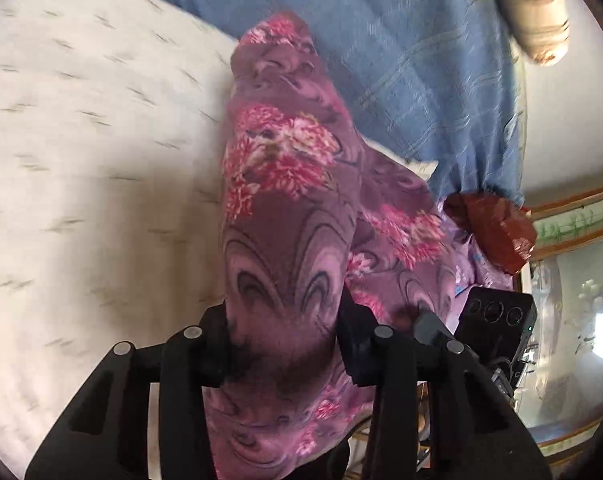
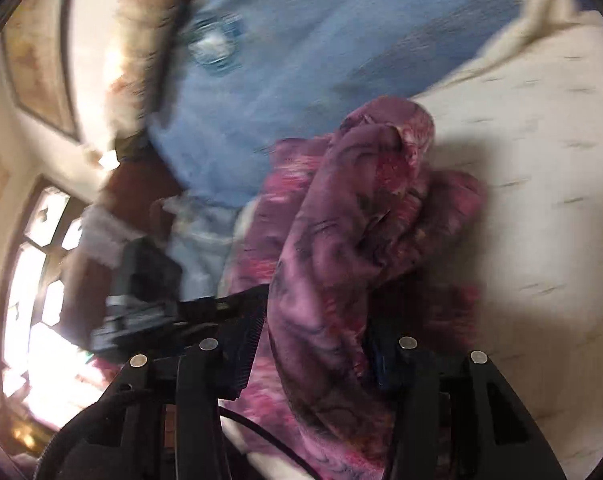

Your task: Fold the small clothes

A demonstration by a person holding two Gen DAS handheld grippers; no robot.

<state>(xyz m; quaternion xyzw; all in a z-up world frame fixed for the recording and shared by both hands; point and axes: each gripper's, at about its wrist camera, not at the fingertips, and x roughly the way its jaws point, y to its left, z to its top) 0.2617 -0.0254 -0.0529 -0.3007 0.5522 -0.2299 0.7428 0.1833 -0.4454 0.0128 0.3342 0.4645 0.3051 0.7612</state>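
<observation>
Both grippers clamped on the purple floral garment [image 1: 285, 184]: left gripper [image 1: 285, 344] with fingers partly closed around a thick fold, right gripper [image 2: 321, 344] likewise. Garment bunched over the cream bed [image 1: 81, 140], beside a blue sheet [image 1: 381, 48].

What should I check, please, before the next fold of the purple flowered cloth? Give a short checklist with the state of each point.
1. Left gripper pinches the purple flowered cloth: ok.
2. Right gripper pinches the same cloth: ok.
3. Cloth hangs flat between the grippers: not ok, it is bunched.
4. Bare white sheet beside the cloth: ok.
5. Blue cloth apart from the purple one: cannot tell.
</observation>
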